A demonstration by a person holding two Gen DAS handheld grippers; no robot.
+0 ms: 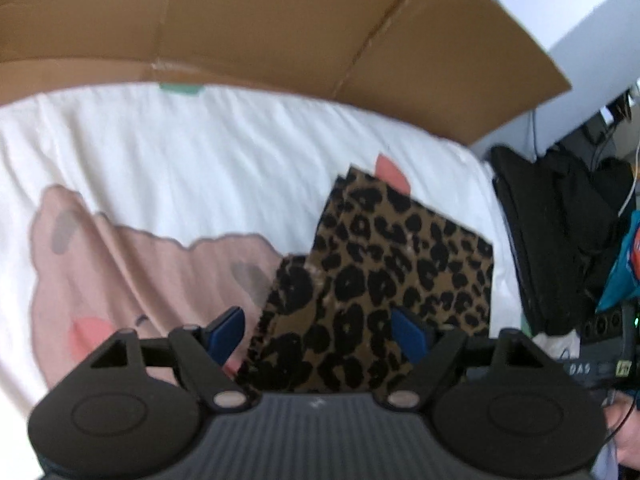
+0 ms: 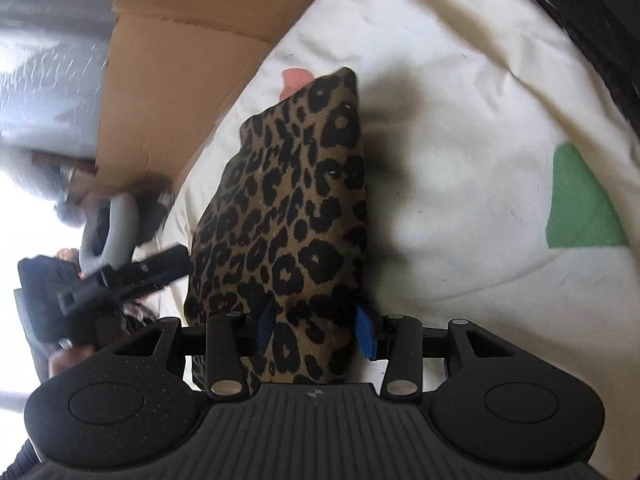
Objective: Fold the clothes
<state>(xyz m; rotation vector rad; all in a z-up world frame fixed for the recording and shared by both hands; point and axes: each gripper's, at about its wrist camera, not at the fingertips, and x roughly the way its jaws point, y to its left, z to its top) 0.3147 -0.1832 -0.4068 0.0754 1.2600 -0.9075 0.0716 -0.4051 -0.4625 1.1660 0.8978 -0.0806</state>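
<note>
A folded leopard-print garment lies on a white bed sheet printed with a pink shape. My left gripper is open, its blue pads wide apart on either side of the garment's near corner without pressing on it. In the right wrist view the same garment runs away from the camera over the sheet. My right gripper is shut on its near end, with a blue pad against each side of the thick fold.
A flattened cardboard sheet stands along the far side of the bed. A black bag and cables sit off the bed's right edge. A black tool with a grey loop handle shows left of the garment. A green patch marks the sheet.
</note>
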